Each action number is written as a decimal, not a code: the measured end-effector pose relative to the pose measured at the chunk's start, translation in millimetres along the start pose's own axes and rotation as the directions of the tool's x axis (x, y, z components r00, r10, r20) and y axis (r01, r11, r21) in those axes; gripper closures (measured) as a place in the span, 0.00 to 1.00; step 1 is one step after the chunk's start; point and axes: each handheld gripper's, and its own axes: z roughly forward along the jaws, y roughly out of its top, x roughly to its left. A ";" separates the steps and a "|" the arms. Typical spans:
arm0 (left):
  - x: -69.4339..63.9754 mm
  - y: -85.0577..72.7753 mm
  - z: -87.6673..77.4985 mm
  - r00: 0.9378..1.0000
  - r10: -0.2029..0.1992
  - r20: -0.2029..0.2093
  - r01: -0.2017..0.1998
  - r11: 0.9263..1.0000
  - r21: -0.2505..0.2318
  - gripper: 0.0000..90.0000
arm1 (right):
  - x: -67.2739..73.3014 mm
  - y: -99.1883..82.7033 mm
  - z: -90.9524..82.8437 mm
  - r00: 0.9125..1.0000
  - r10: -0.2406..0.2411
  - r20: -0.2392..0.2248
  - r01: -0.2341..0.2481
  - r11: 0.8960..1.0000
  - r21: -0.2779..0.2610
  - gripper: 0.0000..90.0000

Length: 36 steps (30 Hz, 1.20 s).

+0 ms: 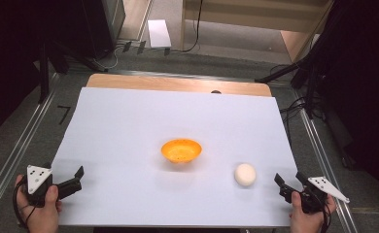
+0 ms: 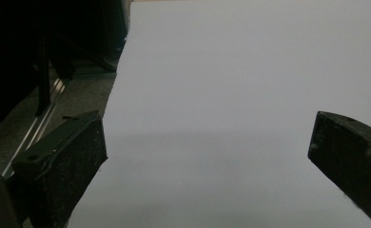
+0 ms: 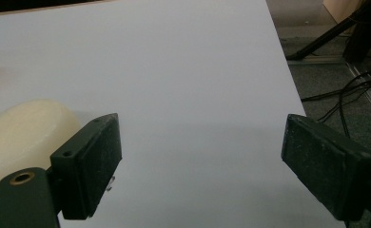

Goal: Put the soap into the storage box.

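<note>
An orange bowl (image 1: 180, 150) sits near the middle of the white sheet (image 1: 129, 116) that covers the table. A cream-white round lump (image 1: 245, 174) lies to the bowl's front right; in the right gripper view the lump (image 3: 22, 135) shows at the left, partly behind the left jaw. My right gripper (image 1: 289, 178) (image 3: 202, 142) is open at the sheet's front right corner, a little right of the lump and apart from it. At the front left corner my left gripper (image 1: 77, 178) (image 2: 207, 140) is open over bare sheet, holding nothing.
A strip of wooden tabletop (image 1: 178, 83) shows past the sheet's far edge. Metal rails (image 1: 12, 155) run along both sides on the grey floor. Dark stand legs and cables (image 1: 294, 104) lie at the right, and a white box (image 1: 158, 33) lies on the floor behind.
</note>
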 end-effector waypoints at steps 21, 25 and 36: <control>-2.1 -0.6 -0.6 1.000 0.018 -0.004 -0.018 1.000 -0.009 0.00 | 5.6 14.7 -0.2 0.989 -0.144 0.017 0.141 0.982 0.124 0.17; -2.6 -0.7 -0.8 1.000 0.021 -0.002 -0.021 1.000 -0.008 0.00 | 9.9 26.2 0.5 0.983 -0.183 -0.034 0.186 0.957 0.222 0.17; -2.6 -0.7 -0.8 1.000 0.030 0.007 -0.030 1.000 -0.006 0.00 | 27.5 42.2 9.6 0.962 -0.241 -0.125 0.271 0.881 0.387 0.09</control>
